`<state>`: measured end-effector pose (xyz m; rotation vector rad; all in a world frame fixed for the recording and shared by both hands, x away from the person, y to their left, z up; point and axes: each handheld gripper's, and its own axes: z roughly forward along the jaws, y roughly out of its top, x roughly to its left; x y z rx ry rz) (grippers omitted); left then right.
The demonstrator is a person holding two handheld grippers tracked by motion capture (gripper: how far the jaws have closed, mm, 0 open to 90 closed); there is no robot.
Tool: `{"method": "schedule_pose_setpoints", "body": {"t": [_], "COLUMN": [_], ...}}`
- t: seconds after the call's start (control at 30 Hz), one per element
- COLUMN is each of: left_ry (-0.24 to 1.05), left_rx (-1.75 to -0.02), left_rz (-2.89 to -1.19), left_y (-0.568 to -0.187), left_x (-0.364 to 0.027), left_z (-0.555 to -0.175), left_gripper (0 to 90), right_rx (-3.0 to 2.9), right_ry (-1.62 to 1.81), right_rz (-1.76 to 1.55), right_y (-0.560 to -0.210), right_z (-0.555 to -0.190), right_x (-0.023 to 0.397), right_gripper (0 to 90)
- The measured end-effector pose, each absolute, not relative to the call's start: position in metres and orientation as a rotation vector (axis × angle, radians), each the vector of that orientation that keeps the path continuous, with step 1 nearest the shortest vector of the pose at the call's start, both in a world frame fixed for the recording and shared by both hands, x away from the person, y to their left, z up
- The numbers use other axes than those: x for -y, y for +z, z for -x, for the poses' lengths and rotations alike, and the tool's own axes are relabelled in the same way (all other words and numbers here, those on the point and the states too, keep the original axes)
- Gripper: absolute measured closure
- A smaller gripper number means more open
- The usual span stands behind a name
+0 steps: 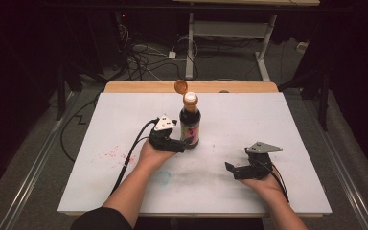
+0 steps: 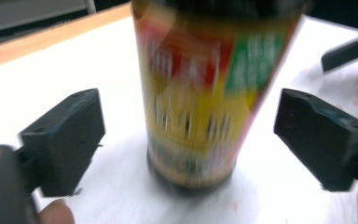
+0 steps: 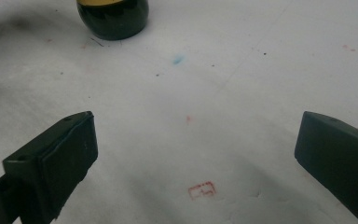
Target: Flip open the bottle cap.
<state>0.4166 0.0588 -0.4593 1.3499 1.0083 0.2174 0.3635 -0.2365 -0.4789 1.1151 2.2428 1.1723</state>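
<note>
- Two grippers, both released: the left gripper point(image 1: 184, 144) has its jaws spread on either side of the sauce bottle point(image 1: 190, 123) without pressing it; the right gripper point(image 1: 230, 167) hangs open over bare desk point(image 1: 268, 124), well apart.
- Bottle stands upright mid-desk, its orange flip cap point(image 1: 181, 86) hinged open.
- Any sideways drift of the left gripper could nudge the tall, narrow bottle.
- With the cap open, a tip would likely spill sauce.

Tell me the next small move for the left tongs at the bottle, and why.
Probably draw the left tongs straight back from the bottle. Its jaws stand apart with gaps on both sides, the bottle stands upright on the table with its flip cap open, and the right tongs are open, off to the side.
</note>
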Motion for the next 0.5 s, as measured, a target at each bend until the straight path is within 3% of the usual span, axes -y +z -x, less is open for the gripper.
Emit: {"method": "schedule_pose_setpoints", "body": {"t": [0.13, 0.5], "left_ry": [0.203, 0.223], "left_rx": [-1.055, -1.074], "left_rz": [-1.383, -1.437], "left_y": [-0.472, -0.490], "left_x": [-0.070, -0.095], "left_z": [-0.407, -0.371], "left_gripper": [0.0, 0.0], "right_rx": [-2.220, -2.187], "right_ry": [1.187, 1.172], "right_rz": [-1.117, -1.125], "right_y": [-0.477, -0.479], "right_z": [-0.361, -0.358], "right_x": [0.237, 0.243], "right_gripper": [0.4, 0.3]}}
